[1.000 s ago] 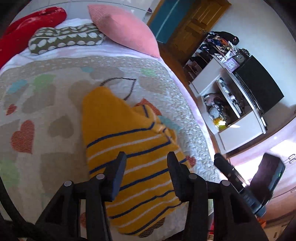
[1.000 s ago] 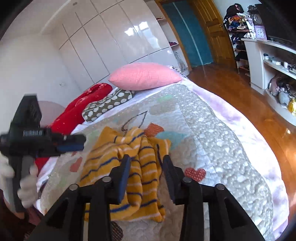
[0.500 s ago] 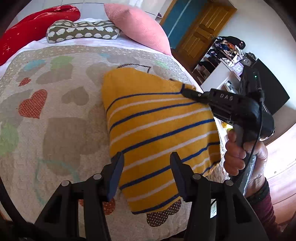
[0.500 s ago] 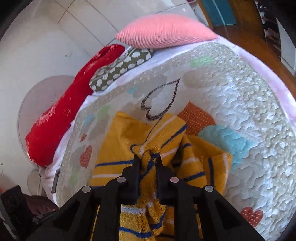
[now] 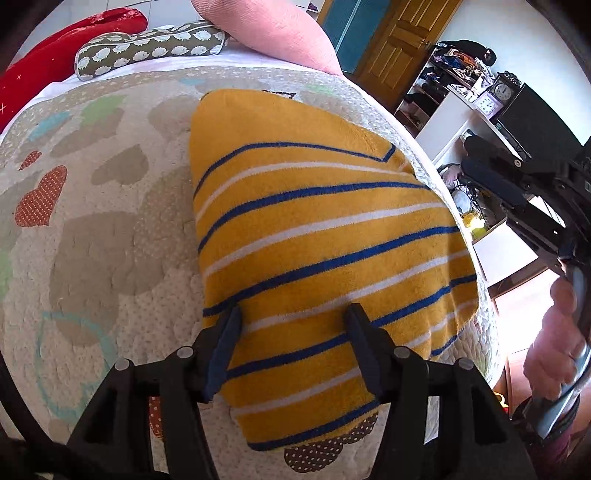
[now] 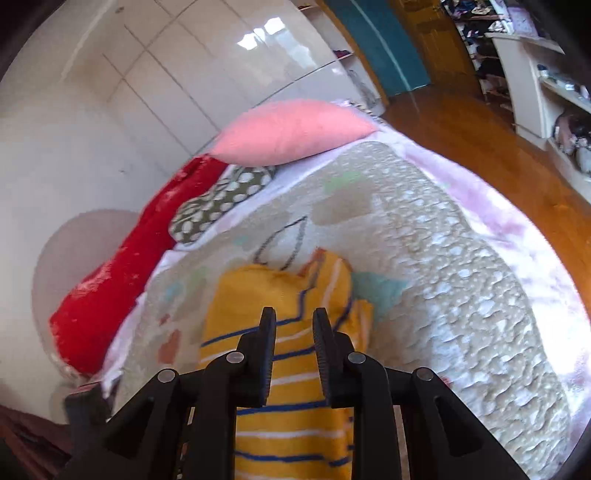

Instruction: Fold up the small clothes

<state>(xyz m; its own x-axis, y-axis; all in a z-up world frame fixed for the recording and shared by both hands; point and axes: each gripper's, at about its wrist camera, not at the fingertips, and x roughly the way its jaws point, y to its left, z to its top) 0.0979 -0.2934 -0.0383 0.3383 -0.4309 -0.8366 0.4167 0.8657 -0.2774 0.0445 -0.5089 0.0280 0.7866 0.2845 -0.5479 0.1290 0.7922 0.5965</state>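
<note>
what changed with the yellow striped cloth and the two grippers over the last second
The right gripper pinched a bunched fold of the yellow striped garment, carried it across, then let go; its jaws have just been opening and stand empty. The garment now lies flatter. The left gripper came down close over it, jaws opening, gripping nothing. The pillows and quilt stayed put.

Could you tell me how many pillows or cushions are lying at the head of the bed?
3: a pink pillow nearest the door side, a dark patterned cushion beside and partly under it, and a long red cushion at the far side. Others may be out of view.
</note>
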